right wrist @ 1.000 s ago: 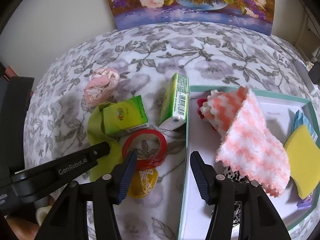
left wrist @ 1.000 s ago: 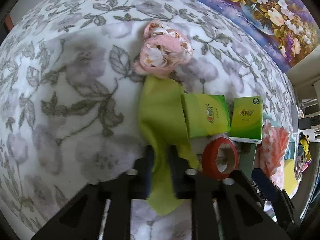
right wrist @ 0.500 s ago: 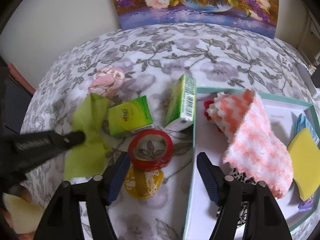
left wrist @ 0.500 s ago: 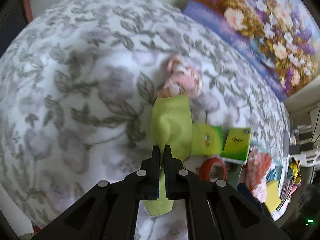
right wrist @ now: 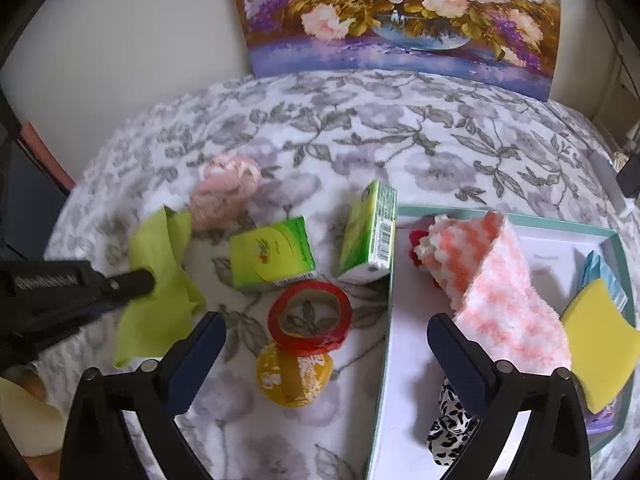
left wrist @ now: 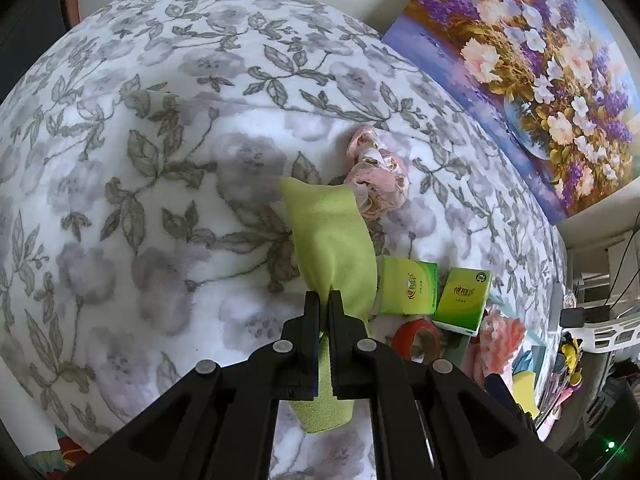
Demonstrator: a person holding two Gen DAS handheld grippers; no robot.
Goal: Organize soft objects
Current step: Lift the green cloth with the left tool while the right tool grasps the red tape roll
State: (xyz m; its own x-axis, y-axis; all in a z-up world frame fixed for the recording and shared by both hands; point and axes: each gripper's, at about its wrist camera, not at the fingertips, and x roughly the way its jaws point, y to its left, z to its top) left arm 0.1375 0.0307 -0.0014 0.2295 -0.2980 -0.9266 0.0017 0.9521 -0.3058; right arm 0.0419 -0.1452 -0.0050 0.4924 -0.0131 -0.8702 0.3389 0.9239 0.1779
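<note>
Lime-green microfibre cloth, limp and light, hung pinched at one edge in the closed left tool, just beside the red tape ring. Right tool was opening, empty, over that ring.

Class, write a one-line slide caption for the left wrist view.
Left gripper pinches a lime-green cloth above the floral blanket, beside a pink scrunchie.

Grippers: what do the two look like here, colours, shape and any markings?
The left gripper is all black, with flat straight fingers and round silver screws on angular, cut-out arms; white lettering on its side is blurred. The right gripper has the same black frame and screws, but dark blue fingers.
</note>
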